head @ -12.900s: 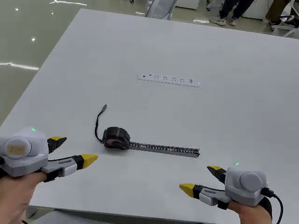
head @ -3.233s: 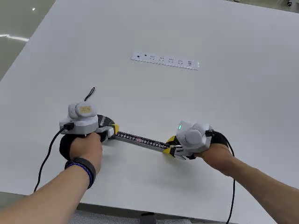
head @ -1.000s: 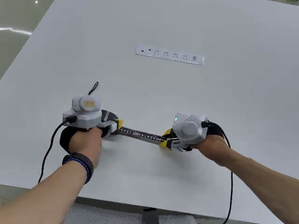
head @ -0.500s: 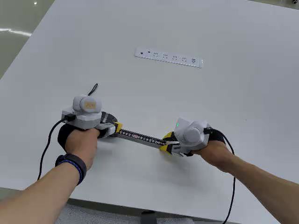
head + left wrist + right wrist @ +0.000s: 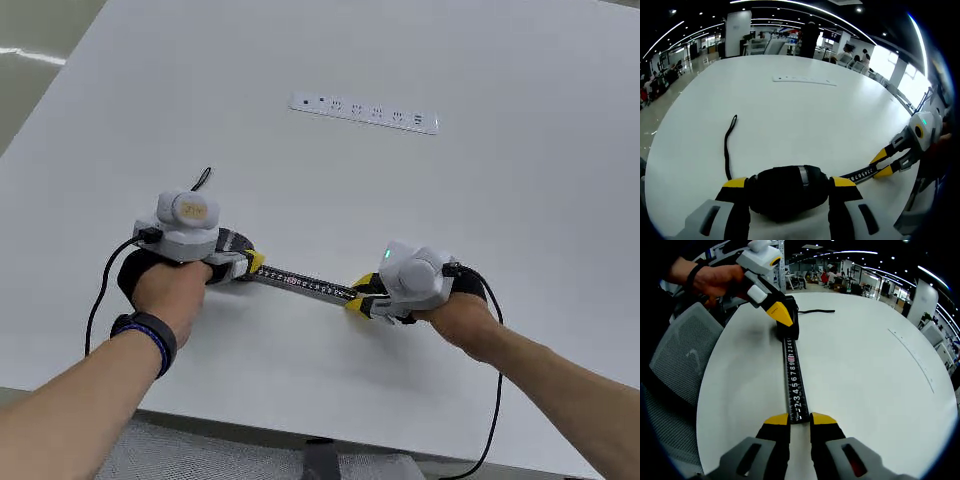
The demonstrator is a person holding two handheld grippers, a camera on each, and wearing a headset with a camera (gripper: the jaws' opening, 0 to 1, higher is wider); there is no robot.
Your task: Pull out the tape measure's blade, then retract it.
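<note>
A black tape measure case [image 5: 787,192] rests on the white table [image 5: 320,200], and my left gripper [image 5: 787,184] is shut on it, one yellow-tipped jaw on each side. In the head view the case [image 5: 232,243] sits just ahead of the left gripper [image 5: 246,264]. The blade [image 5: 793,372] lies flat, pulled out toward the right. My right gripper [image 5: 800,419] is shut on the blade's free end, also seen in the head view, right gripper [image 5: 358,296]. The case's black strap [image 5: 729,145] trails away on the table.
A white power strip [image 5: 364,113] lies further back on the table. A grey mesh chair [image 5: 680,360] stands off the table's near edge. Cables hang from both grippers along the person's wrists.
Since the earliest frame both grippers, then open and apart from the tape, have closed on the case and the blade's end. Over the last second the hands hold almost still.
</note>
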